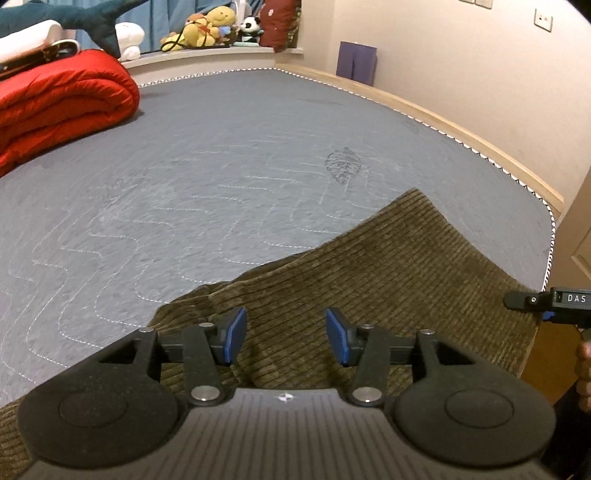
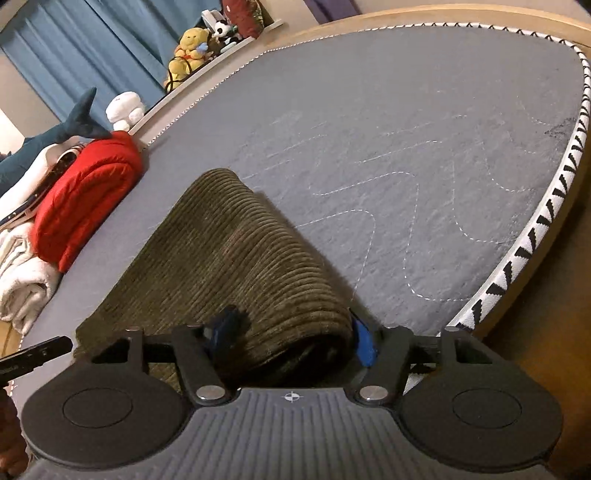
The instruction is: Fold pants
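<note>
Olive-brown corduroy pants (image 1: 369, 266) lie on the near part of a grey quilted bed (image 1: 221, 166). My left gripper (image 1: 286, 336) hovers over their near end, open, its blue pads apart and pinching nothing. In the right wrist view the pants (image 2: 229, 258) rise as a thick rounded fold into my right gripper (image 2: 295, 338). That fold fills the gap between the blue pads, which press on it from both sides. The right gripper's black tip (image 1: 517, 300) shows at the right edge of the left wrist view, beyond the pants.
A folded red quilt (image 1: 62, 107) sits at the far left of the bed, with white towels (image 2: 22, 280) beside it. Plush toys (image 1: 207, 26) line the window ledge. The wooden bed frame (image 1: 461, 129) and patterned mattress trim (image 2: 546, 214) run along the right.
</note>
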Demonstrator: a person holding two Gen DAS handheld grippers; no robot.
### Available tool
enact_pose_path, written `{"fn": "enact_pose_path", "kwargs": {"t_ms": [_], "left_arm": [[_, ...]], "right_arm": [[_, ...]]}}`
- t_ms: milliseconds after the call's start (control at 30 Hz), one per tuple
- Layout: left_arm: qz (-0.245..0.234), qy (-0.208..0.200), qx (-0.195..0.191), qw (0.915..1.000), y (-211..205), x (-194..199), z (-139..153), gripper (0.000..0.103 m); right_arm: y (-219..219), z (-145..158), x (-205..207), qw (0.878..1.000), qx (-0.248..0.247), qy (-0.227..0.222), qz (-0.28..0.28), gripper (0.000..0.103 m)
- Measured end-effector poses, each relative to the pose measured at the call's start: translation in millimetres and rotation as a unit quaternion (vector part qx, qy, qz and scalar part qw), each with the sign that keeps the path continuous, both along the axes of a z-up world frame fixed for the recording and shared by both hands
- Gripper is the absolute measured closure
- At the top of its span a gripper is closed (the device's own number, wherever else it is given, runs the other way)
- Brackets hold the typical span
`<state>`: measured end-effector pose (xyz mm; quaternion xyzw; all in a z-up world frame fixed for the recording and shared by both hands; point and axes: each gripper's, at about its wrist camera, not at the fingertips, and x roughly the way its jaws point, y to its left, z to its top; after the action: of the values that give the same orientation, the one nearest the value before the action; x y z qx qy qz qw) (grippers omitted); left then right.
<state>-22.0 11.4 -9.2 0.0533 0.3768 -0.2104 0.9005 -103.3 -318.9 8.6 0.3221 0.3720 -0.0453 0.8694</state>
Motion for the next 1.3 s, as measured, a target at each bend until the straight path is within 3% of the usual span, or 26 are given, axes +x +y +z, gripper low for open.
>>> {"fn": "enact_pose_path", "kwargs": {"t_ms": [100, 300, 400, 467, 500, 567, 667, 767, 867, 1033, 1100, 1167, 1200, 1233, 1300], "left_arm": [[0.001, -0.005, 0.002, 1.0000, -1.7, 0.0, -0.1, 0.049], [0.002, -0.007, -0.004, 1.0000, -0.1, 0.4, 2.4, 0.045], [0.000, -0.009, -0.007, 0.9999, 0.9, -0.3, 2.2, 0.042], [-0.003, -0.010, -0.020, 0.9997, 3.4, -0.5, 4.2, 0.041], [-0.003, -0.009, -0.035, 0.9993, 5.1, -0.6, 5.9, 0.041], [-0.008, -0.001, -0.091, 0.9958, 12.2, 0.0, 12.0, 0.033], [-0.036, 0.012, -0.199, 0.9792, 22.2, -2.0, 23.5, 0.020], [-0.065, 0.028, -0.264, 0.9619, 25.0, -4.6, 31.1, 0.017], [-0.074, 0.045, -0.279, 0.9563, 23.8, -4.6, 32.0, 0.017], [-0.054, 0.053, -0.264, 0.9614, 29.9, -1.3, 29.0, 0.017], [-0.029, 0.053, -0.243, 0.9682, 37.1, 0.5, 28.4, 0.024], [-0.001, 0.055, -0.217, 0.9747, 48.4, 3.0, 26.6, 0.064], [0.009, 0.056, -0.211, 0.9757, 56.4, 3.4, 25.9, 0.072], [0.017, 0.057, -0.205, 0.9770, 65.4, 2.6, 25.7, 0.079], [0.028, 0.049, -0.193, 0.9795, 86.8, -1.9, 28.6, 0.082]], "right_arm": [[1.2, 2.8, -0.4, 1.000, -0.007, -0.002, -0.001, 0.045], [11.0, 11.5, -8.0, 0.999, -0.038, -0.027, 0.003, 0.067], [27.3, 22.7, -14.3, 0.995, -0.088, -0.056, 0.011, 0.069], [47.4, 35.9, -21.3, 0.983, -0.153, -0.094, 0.030, 0.071], [60.1, 42.6, -26.0, 0.974, -0.188, -0.118, 0.042, 0.071], [90.7, 57.6, -39.7, 0.944, -0.265, -0.179, 0.080, 0.072], [135.7, 69.2, -62.3, 0.889, -0.348, -0.258, 0.146, 0.072], [174.2, 69.0, -82.9, 0.839, -0.398, -0.309, 0.204, 0.072], [202.8, 66.4, -98.6, 0.802, -0.427, -0.338, 0.246, 0.072], [236.7, 59.7, -119.4, 0.748, -0.457, -0.375, 0.303, 0.073], [246.8, 58.1, -123.5, 0.733, -0.466, -0.381, 0.317, 0.073], [255.1, 58.1, -126.4, 0.724, -0.468, -0.386, 0.329, 0.073], [259.1, 59.3, -126.8, 0.721, -0.470, -0.387, 0.332, 0.073], [263.0, 60.4, -126.5, 0.720, -0.468, -0.387, 0.334, 0.073], [267.5, 64.9, -124.6, 0.723, -0.458, -0.388, 0.342, 0.072]]}}
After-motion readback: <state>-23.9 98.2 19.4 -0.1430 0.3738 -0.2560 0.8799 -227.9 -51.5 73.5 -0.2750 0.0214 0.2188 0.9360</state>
